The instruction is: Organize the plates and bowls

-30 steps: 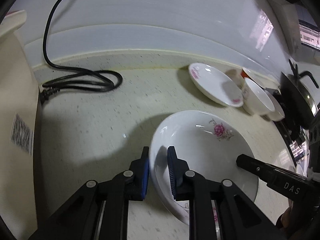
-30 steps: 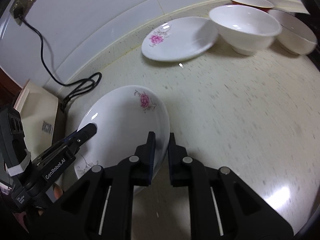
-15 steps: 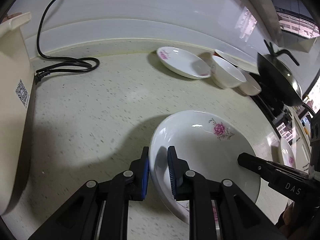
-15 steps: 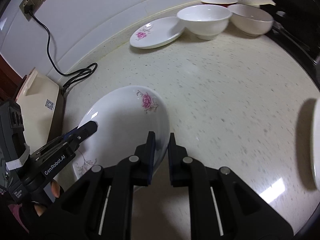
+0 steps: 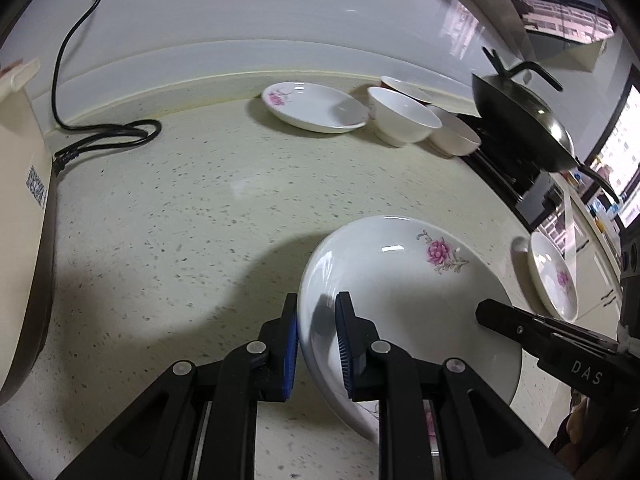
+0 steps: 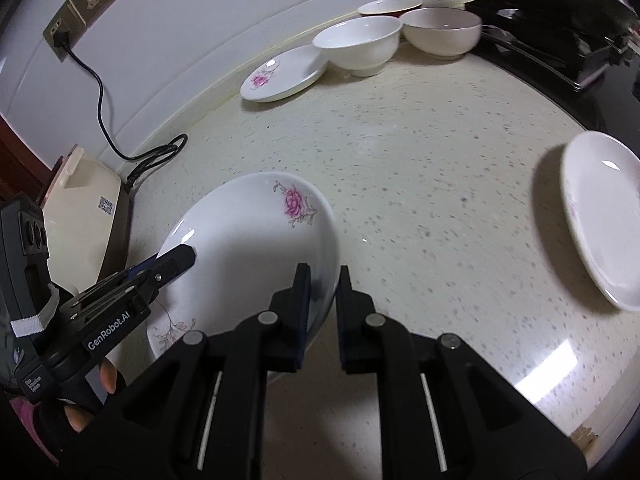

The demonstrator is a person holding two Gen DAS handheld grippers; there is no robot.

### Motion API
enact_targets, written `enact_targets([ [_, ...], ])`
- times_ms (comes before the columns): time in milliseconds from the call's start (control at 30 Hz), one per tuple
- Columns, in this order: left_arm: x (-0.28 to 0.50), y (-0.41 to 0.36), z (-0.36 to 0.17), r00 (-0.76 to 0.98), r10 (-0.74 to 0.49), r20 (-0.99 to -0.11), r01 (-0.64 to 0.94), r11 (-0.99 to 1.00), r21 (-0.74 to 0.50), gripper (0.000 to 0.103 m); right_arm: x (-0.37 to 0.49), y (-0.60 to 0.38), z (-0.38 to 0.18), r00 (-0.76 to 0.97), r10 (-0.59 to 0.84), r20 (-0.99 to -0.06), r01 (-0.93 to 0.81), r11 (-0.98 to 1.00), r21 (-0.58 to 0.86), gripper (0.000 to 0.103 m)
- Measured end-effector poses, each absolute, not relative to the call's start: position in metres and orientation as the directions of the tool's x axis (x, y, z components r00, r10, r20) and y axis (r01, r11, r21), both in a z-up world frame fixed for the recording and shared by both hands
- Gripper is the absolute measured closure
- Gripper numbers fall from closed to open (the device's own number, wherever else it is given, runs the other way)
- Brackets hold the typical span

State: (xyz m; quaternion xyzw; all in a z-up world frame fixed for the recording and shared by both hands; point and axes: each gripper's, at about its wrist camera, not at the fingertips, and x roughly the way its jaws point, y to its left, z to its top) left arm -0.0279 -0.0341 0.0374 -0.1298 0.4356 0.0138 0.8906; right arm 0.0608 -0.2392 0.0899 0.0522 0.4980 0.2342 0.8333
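Both grippers hold one white plate with a pink flower (image 5: 404, 292) above the speckled counter. My left gripper (image 5: 317, 308) is shut on its left rim; my right gripper (image 6: 323, 280) is shut on its right rim, where the same plate (image 6: 248, 240) shows. A second flowered plate (image 5: 316, 106) lies at the back by the wall, also in the right wrist view (image 6: 284, 74). Beside it stand two white bowls (image 6: 358, 44) (image 6: 442, 30) and a small dish (image 6: 390, 6). A third plate (image 6: 604, 220) lies at the right, also in the left wrist view (image 5: 554, 276).
A cream appliance (image 6: 86, 216) with a black cord (image 5: 108, 136) stands at the left. A black wok (image 5: 520, 120) sits on the stove at the right. Wall sockets (image 6: 84, 4) are above the backsplash. The counter (image 5: 180, 208) lies below.
Both grippers have pulled the held plate back from the wall and to the right; the back dishes look farther and the right-hand plate has come into view.
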Motion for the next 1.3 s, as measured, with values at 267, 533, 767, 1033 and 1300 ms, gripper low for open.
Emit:
enact_targets([
  [267,-0.029,-0.069,0.052,0.621,-0.120,-0.775,-0.049,0.980,-0.190,0.084,0.046,-0.280,0.099,0.455,0.439,-0.775,-0.270,0.897,0.350,0.089],
  [533,-0.016,-0.110,0.059,0.608,-0.170,-0.775,0.045,0.983,-0.180,0.084,0.041,-0.317,0.112,0.522,0.387,-0.760,-0.190,0.921,0.339,0.088],
  [767,-0.001,-0.141,0.070,0.606,-0.207,-0.768,0.111,0.978,-0.175,0.084,0.038,-0.348,0.123,0.580,0.345,-0.738,-0.121,0.933,0.340,0.088],
  [1033,0.011,-0.180,0.071,0.587,-0.245,-0.772,0.190,0.968,-0.163,0.083,0.038,-0.386,0.123,0.616,0.301,-0.728,-0.016,0.929,0.370,0.088],
  [1300,0.037,-0.215,0.068,0.562,-0.273,-0.781,0.237,0.958,-0.164,0.083,0.050,-0.413,0.123,0.636,0.247,-0.732,0.052,0.932,0.359,0.088],
])
